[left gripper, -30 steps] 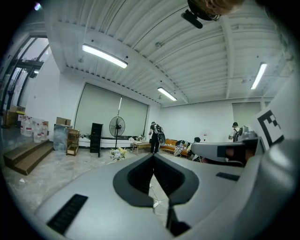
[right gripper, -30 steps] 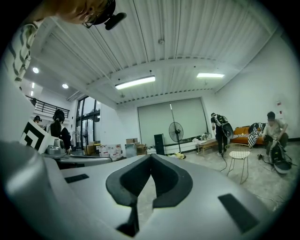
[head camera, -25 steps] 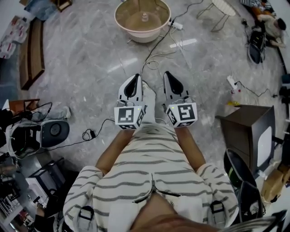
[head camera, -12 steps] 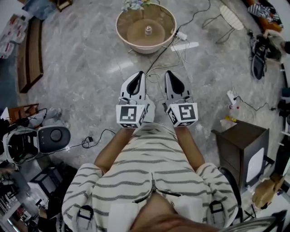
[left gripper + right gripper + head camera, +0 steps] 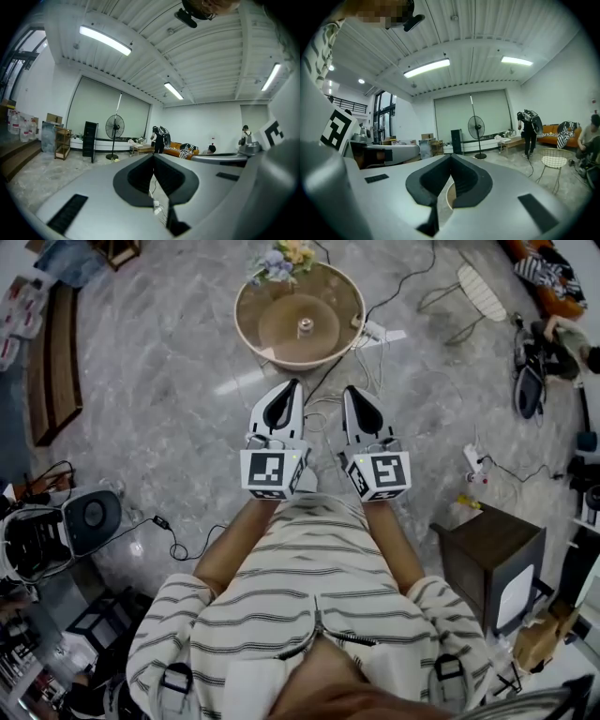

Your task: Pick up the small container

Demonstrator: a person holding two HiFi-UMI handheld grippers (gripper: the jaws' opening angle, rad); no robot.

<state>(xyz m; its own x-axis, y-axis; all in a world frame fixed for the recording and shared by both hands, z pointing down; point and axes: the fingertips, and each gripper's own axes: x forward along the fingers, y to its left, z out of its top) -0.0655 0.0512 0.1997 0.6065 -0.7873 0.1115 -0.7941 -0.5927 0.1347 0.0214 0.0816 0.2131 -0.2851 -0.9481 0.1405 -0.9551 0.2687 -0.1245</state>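
Head view: the left gripper (image 5: 293, 383) and right gripper (image 5: 346, 390) are held side by side in front of a person in a striped shirt (image 5: 309, 596), both pointing away over the grey stone floor (image 5: 169, 381). Each carries a marker cube (image 5: 272, 473) with black-and-white square patterns. No words or brand names can be read anywhere. Ahead of the jaws stands a round table (image 5: 251, 334) with a pale rim and a brown top. The small container (image 5: 306, 327) sits at the middle of that top, well apart from both grippers. It looks upright, but it is too small to tell its long axis or which way it faces. A bunch of flowers (image 5: 279, 259) lies at the table's far edge, and a white chair (image 5: 476, 282) stands off to the right.

Left gripper view: the dark pads are pressed together at the tips with nothing between them. A white cable (image 5: 155, 205) on the floor shows through the slit below. Beyond are a standing fan (image 5: 114, 127) and an orange sofa (image 5: 174, 149).

Right gripper view: the pads are likewise pressed together and pinch nothing. A curved tan edge shows through the slit under them. The fan and the white chair stand farther off.
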